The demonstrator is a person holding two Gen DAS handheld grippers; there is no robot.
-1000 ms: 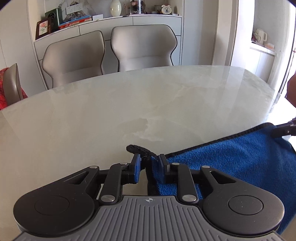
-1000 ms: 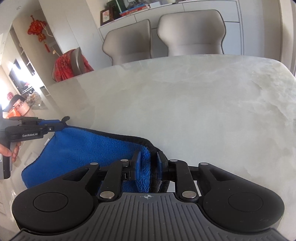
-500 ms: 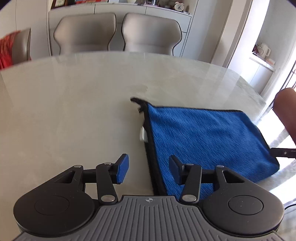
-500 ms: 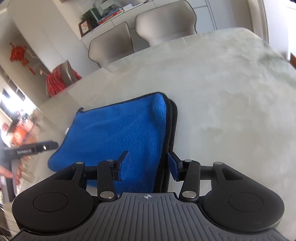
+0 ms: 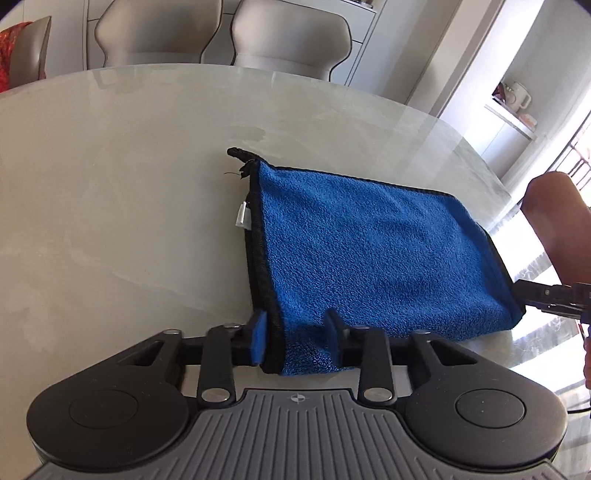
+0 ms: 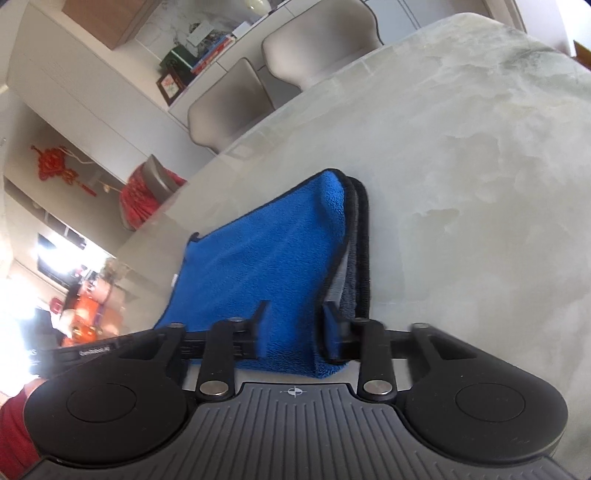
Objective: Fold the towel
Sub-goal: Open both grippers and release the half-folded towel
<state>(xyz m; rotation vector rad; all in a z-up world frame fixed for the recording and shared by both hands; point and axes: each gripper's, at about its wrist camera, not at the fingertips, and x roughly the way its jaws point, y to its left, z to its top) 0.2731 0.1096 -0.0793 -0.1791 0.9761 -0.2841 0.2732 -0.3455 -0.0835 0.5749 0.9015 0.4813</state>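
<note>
The blue towel (image 5: 369, 251) lies folded in layers on the surface (image 5: 110, 203), with each hand-held gripper, left (image 5: 295, 341) and right (image 6: 293, 332), just closed on a near corner, so another fold looks likely.

The folded towel (image 5: 369, 251) lies on the table (image 5: 110, 221), two chairs (image 5: 288, 33) behind it.

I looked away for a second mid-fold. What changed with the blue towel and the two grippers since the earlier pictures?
A second ago both grippers pinched the far corners of the blue microfibre towel. They let go, drew back, and have just been closing on its near corners: left gripper, right gripper, cloth between the jaws. The folded towel stayed flat on the pale marble table.
</note>
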